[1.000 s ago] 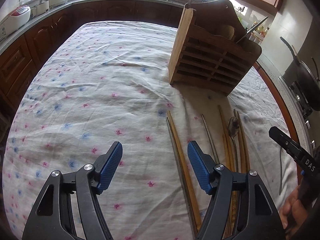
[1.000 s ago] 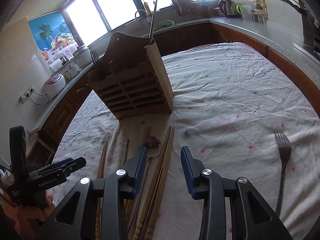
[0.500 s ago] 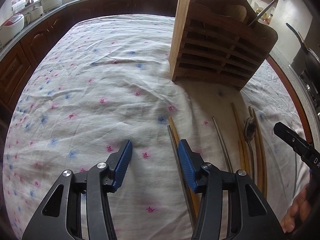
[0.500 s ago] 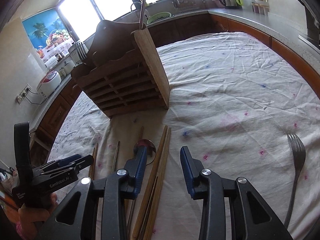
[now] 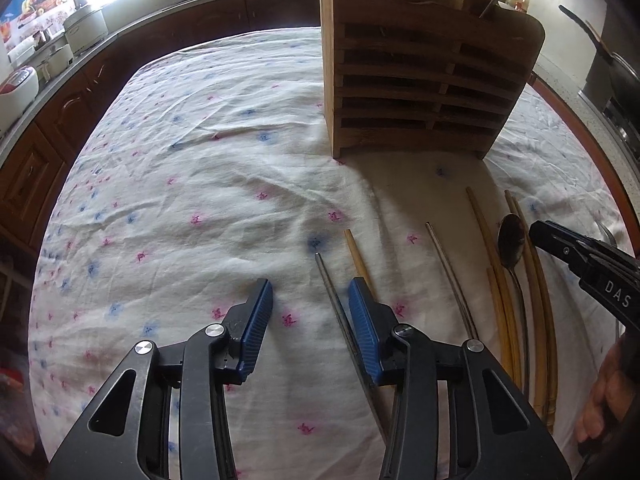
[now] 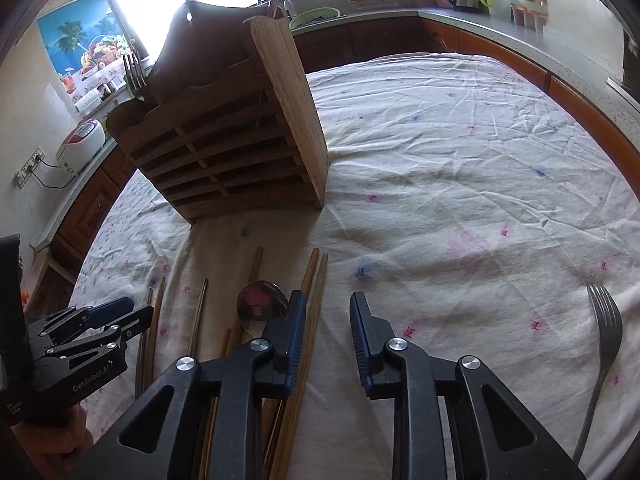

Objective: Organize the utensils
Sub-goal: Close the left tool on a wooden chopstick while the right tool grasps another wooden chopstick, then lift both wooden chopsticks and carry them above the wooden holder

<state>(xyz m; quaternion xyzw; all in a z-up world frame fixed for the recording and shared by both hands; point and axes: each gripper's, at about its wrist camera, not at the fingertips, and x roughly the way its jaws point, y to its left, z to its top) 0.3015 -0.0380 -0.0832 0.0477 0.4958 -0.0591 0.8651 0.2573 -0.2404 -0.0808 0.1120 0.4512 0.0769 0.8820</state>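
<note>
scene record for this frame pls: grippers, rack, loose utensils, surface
left gripper: open, empty, over the cloth
right gripper: open, empty, over the chopsticks
rack: wooden, upright, already holds a fork
loose utensils: wooden chopsticks, metal chopsticks, spoon, all in front of the rack; another fork lies apart
surface: floral tablecloth

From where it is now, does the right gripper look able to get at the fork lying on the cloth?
Probably yes. The fork lies alone on the tablecloth, off to the right gripper's right with nothing between them, and the gripper is open and empty.
</note>
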